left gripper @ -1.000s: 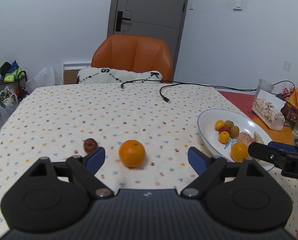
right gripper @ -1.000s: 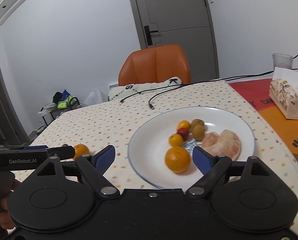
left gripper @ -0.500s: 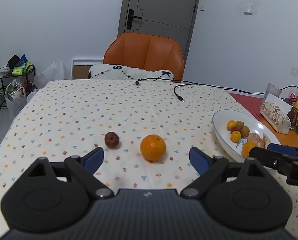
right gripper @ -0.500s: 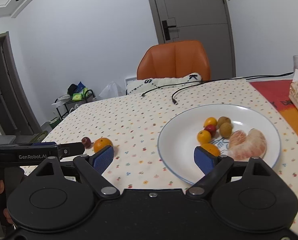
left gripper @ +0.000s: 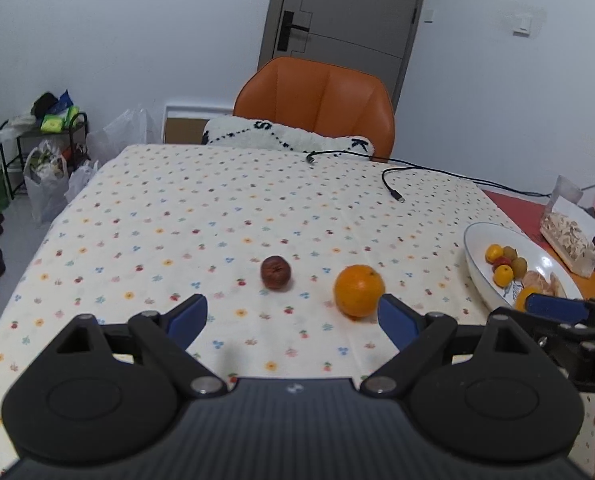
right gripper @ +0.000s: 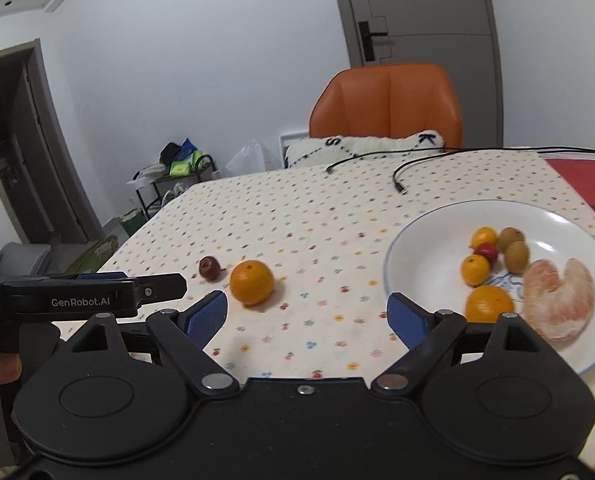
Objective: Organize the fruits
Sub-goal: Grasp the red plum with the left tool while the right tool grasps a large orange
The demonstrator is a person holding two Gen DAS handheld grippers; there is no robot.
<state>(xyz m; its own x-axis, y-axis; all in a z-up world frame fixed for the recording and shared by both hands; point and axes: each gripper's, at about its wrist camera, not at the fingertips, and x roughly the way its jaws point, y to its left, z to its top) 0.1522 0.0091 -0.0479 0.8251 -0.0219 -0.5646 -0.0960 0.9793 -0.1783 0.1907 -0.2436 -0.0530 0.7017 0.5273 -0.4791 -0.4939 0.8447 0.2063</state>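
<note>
Loose orange sits on the desk, just ahead of the left gripper and off toward its right finger; dark fruit beyond. Left gripper nearer, jaws apart, empty. Right gripper likewise spread, beside the plate.

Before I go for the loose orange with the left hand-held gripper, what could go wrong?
The orange sits by one fingertip of the open left hand-held gripper, off-centre, so closing may knock it rolling. The small dark fruit lies close and could be bumped. The plate already holds several fruits, so a careless drop may scatter them.
</note>
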